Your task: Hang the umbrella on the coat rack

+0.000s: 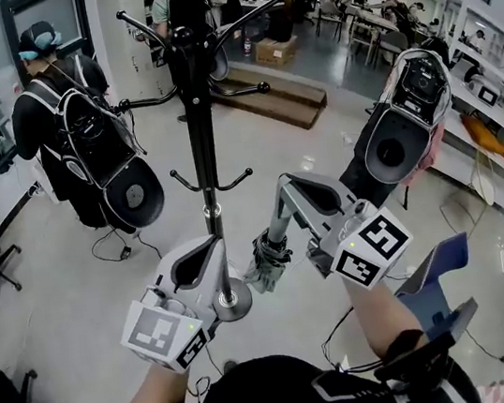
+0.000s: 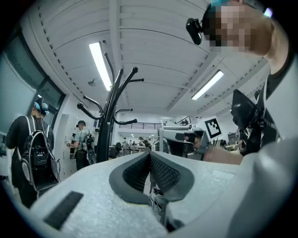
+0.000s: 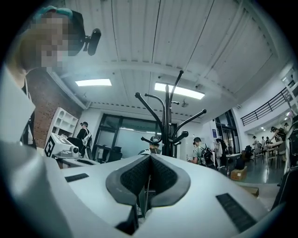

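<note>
Now my right gripper (image 1: 288,188) has its jaws squeezed shut on the umbrella (image 1: 266,265), up at its thin top end. The folded cloth part hangs down under my jaws, so the long way of the umbrella runs up and down, a bit tilted. My left gripper (image 1: 213,243) has its jaws pressed together too, and I see nothing pinched in them (the umbrella cloth only shows low down past them). The coat rack (image 1: 200,137) stands just in front of me, with its black pole between my two grippers and just beside the umbrella. Its round base (image 1: 232,299) is near the bottom of the umbrella. The small low hooks (image 1: 246,176) are above my right jaws and a little to the left, and the big hooks are higher up. I think my right gripper has to lift the top end up and over to a hook, since it is the one holding on.
</note>
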`<state>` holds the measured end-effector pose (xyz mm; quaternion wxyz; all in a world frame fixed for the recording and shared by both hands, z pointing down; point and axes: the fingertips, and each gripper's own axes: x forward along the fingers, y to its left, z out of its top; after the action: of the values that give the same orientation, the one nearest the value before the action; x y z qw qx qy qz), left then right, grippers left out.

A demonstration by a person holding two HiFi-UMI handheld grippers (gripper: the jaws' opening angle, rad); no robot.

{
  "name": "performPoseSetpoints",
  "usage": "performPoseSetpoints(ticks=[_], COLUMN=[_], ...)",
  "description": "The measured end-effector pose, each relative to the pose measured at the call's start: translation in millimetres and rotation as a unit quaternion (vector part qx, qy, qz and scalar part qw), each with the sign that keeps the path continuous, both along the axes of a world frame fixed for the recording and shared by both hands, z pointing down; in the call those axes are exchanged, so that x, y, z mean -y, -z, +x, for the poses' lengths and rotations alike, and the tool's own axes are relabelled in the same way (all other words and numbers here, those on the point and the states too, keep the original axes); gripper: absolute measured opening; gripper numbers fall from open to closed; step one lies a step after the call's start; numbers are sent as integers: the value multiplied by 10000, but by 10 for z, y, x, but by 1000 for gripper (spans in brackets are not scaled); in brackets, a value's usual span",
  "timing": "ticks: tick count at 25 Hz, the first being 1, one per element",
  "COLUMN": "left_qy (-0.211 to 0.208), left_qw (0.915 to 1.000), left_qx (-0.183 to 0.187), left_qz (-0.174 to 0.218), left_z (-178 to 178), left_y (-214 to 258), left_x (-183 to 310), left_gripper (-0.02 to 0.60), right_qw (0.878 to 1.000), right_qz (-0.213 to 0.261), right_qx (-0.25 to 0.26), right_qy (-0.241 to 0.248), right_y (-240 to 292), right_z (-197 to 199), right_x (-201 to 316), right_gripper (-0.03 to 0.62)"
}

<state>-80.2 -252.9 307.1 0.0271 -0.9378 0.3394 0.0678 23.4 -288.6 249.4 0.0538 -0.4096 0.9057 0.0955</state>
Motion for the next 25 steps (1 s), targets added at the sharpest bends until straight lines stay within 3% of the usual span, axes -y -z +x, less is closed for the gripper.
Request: performPoseSetpoints(ticks=[13, 25], left_qy=[-304, -646], left_qw=[9991, 9975], left_qx=[192, 185], left_qz=[208, 194], left_z=[-84, -21], left_y=[86, 62], left_x=[282, 443], left_gripper=[11, 11], right_qw=[9983, 9941], right_qz=[360, 354], right_qx=[-339, -756], right_qy=[-315, -688], right_y=[508, 765], right_z=[-24, 64], right_x=[479, 1032], right_gripper=[8, 8])
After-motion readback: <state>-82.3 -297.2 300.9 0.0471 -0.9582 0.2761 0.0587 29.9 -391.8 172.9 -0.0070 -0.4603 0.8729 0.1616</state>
